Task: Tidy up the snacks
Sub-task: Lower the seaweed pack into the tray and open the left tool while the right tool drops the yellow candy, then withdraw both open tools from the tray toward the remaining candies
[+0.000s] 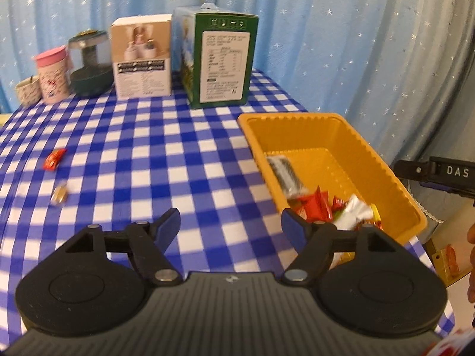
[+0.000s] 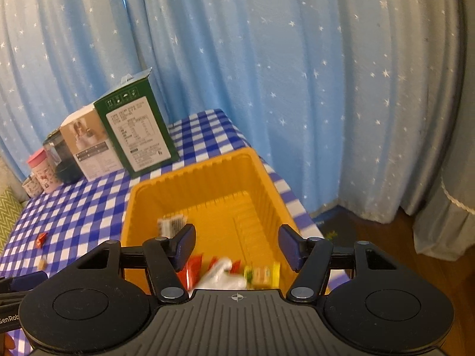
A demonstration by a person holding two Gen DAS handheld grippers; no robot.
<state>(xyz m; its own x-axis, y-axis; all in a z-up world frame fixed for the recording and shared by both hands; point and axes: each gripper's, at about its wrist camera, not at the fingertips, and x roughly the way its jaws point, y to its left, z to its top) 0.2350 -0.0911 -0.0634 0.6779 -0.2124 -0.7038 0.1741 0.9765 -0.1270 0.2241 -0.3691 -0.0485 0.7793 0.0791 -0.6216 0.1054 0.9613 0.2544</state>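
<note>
Your left claw (image 1: pixel 231 222) hangs with its jaws wide apart and nothing between them, above the checked worktop (image 1: pixel 148 154). To its right sits the yellow basket (image 1: pixel 394 184), holding a dark striped packet (image 1: pixel 286 175), red wrappers (image 1: pixel 314 207) and a white packet (image 1: pixel 354 212). On the cloth to your left lie a red snack (image 1: pixel 54 159) and, nearer you, a small gold candy (image 1: pixel 59 197), apart from each other. At the far edge stand a green carton (image 1: pixel 221 59), a white box (image 1: pixel 142 56), a dark jar (image 1: pixel 89 65) and a pink-lidded cup (image 1: pixel 53 74).
</note>
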